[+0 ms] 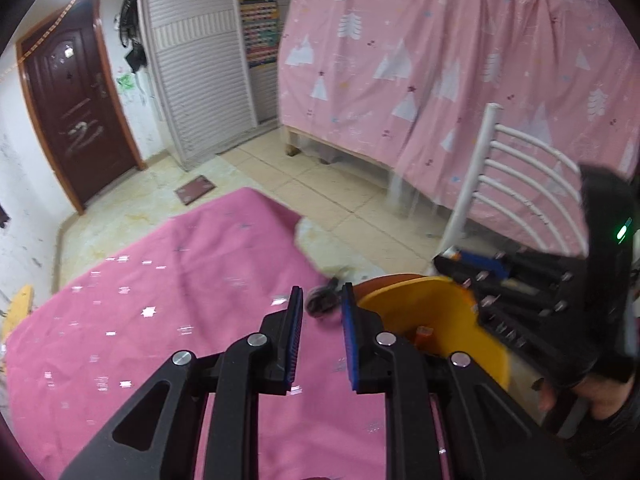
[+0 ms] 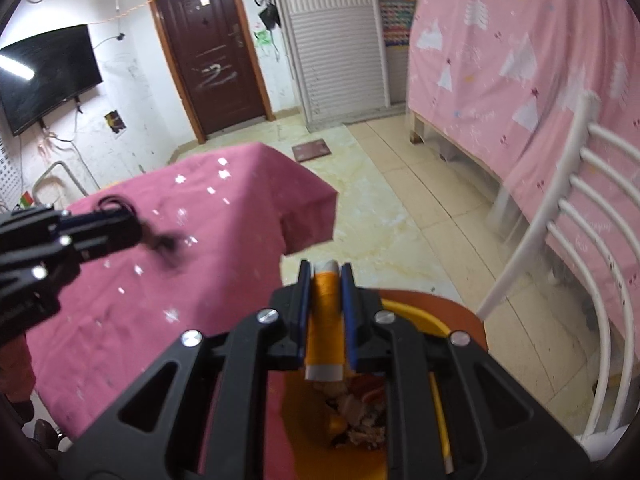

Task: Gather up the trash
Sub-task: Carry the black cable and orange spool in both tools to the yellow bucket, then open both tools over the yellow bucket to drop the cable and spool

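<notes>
Orange tube [image 2: 326, 312] clamped lengthwise within right gripper [image 2: 326, 268], above yellow bin [image 2: 436, 326].

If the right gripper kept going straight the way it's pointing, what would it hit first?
Probably the floor tiles just past the yellow bin; the right gripper, shut on an orange tube, points beyond the pink table's corner. Depth is uncertain.

a dark tangled clump [image 2: 162, 240] hangs from the left gripper's tips over the pink cloth. an orange tube [image 2: 326, 320] with pale ends lies lengthwise between the right gripper's pads, above the yellow bin [image 1: 440, 312] holding scraps.
</notes>
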Demonstrator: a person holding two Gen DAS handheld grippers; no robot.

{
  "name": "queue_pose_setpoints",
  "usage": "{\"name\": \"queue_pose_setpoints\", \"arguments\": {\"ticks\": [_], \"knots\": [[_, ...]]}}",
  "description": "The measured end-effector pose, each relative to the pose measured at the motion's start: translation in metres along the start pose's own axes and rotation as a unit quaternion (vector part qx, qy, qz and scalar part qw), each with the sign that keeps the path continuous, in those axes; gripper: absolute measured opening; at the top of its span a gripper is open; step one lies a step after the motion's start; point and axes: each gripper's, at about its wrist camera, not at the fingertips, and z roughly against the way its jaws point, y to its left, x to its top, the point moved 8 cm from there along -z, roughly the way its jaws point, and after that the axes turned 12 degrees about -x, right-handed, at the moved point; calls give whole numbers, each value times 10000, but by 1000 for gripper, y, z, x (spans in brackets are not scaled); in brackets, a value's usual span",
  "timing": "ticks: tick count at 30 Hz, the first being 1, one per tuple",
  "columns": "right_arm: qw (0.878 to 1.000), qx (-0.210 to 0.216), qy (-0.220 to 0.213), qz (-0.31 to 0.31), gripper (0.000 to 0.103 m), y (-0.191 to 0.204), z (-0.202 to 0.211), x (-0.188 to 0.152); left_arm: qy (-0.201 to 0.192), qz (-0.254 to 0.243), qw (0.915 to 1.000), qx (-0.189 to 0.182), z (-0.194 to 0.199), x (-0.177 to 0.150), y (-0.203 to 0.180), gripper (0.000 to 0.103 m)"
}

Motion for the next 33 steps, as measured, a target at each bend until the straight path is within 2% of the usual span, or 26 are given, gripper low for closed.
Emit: {"name": "queue_pose_setpoints", "arguments": {"ticks": [6,12,13,14,16,19,24,26,27,28,29,30,33], "knots": [[9993,-13,321,-208,14,-22,-16,-29,118,26,9985,-526,-23,-1,-33,12],[9983,-65,483,-332,15,-34,-23,-43,139,-25,9978,-642,-29,-2,-48,12],[9982,-74,491,-348,20,-34,-23,-44,134,-27,9979,-637,-29,-2,-47,12],[9981,-83,495,-362,34,-34,-23,-45,123,-20,9980,-627,-28,-2,-47,12],[9981,-88,479,-378,51,-34,-22,-45,73,13,9983,-585,-24,-2,-43,12],[9982,-102,476,-351,53,-31,-21,-44,16,104,9985,-537,-20,1,-34,12],[9984,-90,434,-347,66,-22,-18,-40,-107,282,9983,-489,-8,-1,-16,14],[9986,-72,408,-320,72,-16,-16,-38,-167,361,9982,-456,-1,-3,-8,24],[9989,-75,364,-296,76,-11,-13,-35,-202,389,9981,-435,2,-3,-4,35],[9990,-77,338,-278,84,-7,-12,-33,-263,432,9980,-391,7,-4,3,41],[9992,-69,302,-248,87,-1,-10,-31,-310,465,9978,-364,11,-4,7,52],[9994,-61,264,-216,88,4,-8,-28,-361,504,9975,-337,14,-5,12,58],[9998,-36,155,-115,92,22,-2,-18,-504,634,9964,-234,28,-9,30,65]]}}
